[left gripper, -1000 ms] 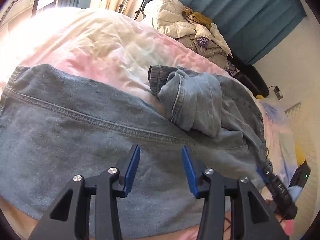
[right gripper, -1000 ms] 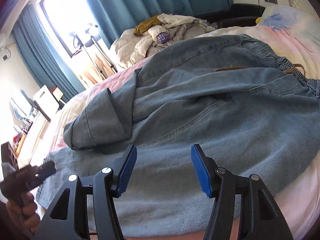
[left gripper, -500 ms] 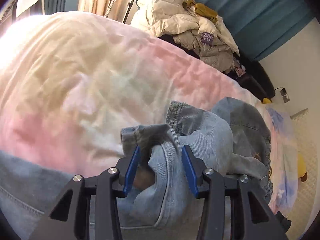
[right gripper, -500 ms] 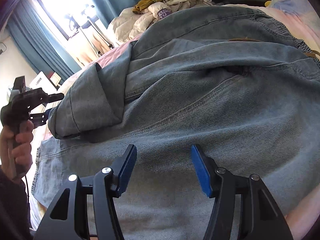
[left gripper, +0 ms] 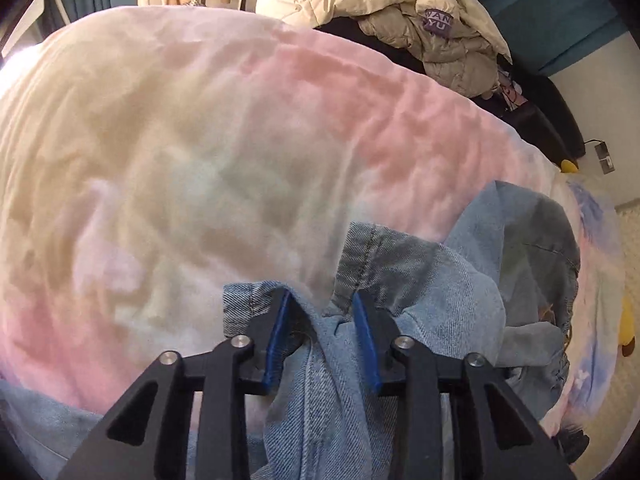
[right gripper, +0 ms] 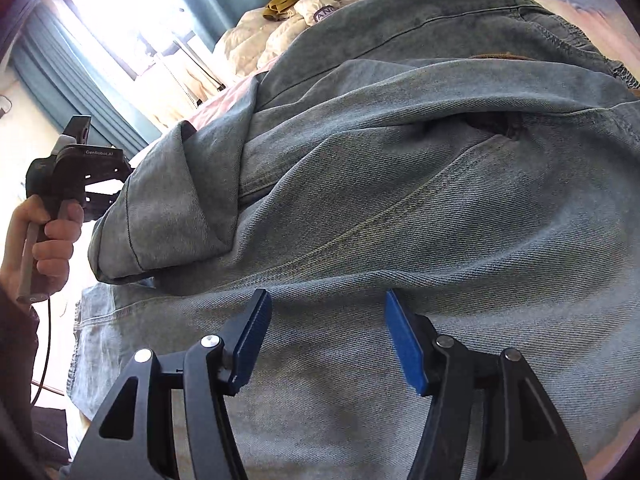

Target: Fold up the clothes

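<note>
Jeans (right gripper: 400,208) lie spread over the bed (left gripper: 200,140), one leg end bunched at 5 o'clock in the left view. Denim looks heavy, limp and grippy; thick hems give the surest hold. Left gripper (left gripper: 322,320) jaws are closing around that cuff; right gripper (right gripper: 324,320) jaws stand apart, empty, above the fabric.

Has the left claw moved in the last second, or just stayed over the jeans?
Yes. The left claw travelled across the jeans toward the clothes pile, which now looks nearer, and is closing around the folded-over cuff.
</note>
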Action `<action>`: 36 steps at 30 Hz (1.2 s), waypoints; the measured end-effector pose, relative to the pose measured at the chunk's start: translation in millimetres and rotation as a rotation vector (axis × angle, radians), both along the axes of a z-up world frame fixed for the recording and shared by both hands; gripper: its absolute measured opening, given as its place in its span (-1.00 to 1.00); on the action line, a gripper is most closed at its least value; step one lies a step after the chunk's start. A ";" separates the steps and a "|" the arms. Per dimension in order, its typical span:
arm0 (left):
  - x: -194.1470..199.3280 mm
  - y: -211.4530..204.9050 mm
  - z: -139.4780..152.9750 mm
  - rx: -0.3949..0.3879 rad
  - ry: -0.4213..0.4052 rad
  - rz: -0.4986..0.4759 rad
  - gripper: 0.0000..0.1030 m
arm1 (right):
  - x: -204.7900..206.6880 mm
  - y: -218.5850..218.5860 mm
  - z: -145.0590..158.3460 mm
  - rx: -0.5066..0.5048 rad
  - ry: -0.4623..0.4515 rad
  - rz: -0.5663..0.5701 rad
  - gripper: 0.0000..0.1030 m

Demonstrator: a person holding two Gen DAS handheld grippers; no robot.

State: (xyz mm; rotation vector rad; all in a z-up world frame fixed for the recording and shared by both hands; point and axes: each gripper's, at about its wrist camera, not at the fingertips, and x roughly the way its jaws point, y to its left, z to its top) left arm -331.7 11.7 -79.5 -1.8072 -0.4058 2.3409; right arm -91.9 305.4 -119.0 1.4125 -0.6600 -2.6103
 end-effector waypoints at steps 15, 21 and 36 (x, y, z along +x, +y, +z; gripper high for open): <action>26.8 -60.3 71.4 0.056 0.097 0.134 -1.00 | 9.8 5.5 5.4 0.003 0.014 -0.007 0.15; 21.9 -31.6 46.9 0.044 -0.029 0.045 -0.75 | 8.1 4.6 2.1 0.024 0.008 -0.003 0.15; -11.1 23.6 -18.8 -0.171 -0.292 -0.015 -0.36 | -2.7 0.4 -6.5 0.018 0.016 0.022 0.19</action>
